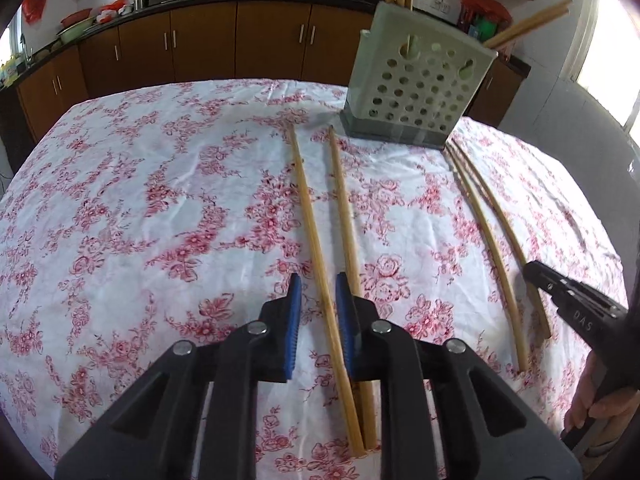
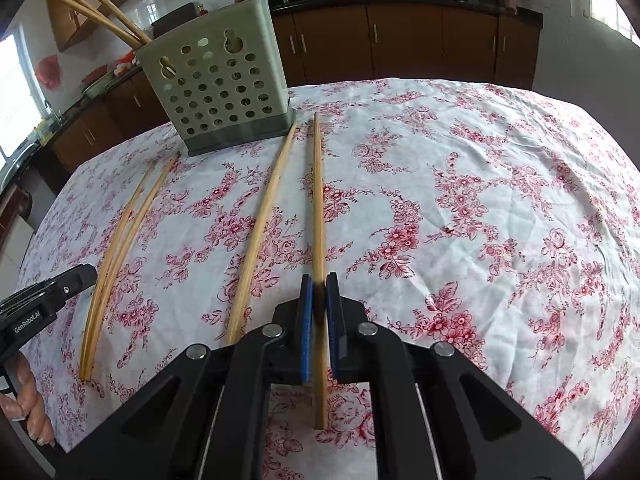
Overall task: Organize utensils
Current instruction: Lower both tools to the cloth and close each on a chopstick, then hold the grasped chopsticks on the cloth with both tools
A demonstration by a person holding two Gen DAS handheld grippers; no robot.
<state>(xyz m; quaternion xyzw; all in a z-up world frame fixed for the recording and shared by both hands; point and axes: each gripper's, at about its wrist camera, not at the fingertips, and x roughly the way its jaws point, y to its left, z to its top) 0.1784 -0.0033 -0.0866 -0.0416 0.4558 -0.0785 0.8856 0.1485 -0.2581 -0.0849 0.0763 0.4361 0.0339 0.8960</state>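
Four bamboo chopsticks lie on a floral tablecloth (image 1: 140, 200) in front of a perforated grey-green utensil holder (image 1: 416, 80), which has several chopsticks standing in it. My left gripper (image 1: 318, 292) is open, its blue pads either side of one chopstick (image 1: 312, 224) of the left pair; the other (image 1: 344, 208) lies just right of it. My right gripper (image 2: 319, 292) is shut on a chopstick (image 2: 318, 200) of the right pair, with its mate (image 2: 264, 216) to the left. The holder shows in the right wrist view (image 2: 224, 80) too.
A kitchen counter with brown cabinets (image 1: 200, 48) runs behind the table, with woks and bowls on it. The right gripper's body (image 1: 576, 304) shows at the right edge of the left wrist view. The left gripper's body (image 2: 44, 296) shows at the left edge of the right wrist view.
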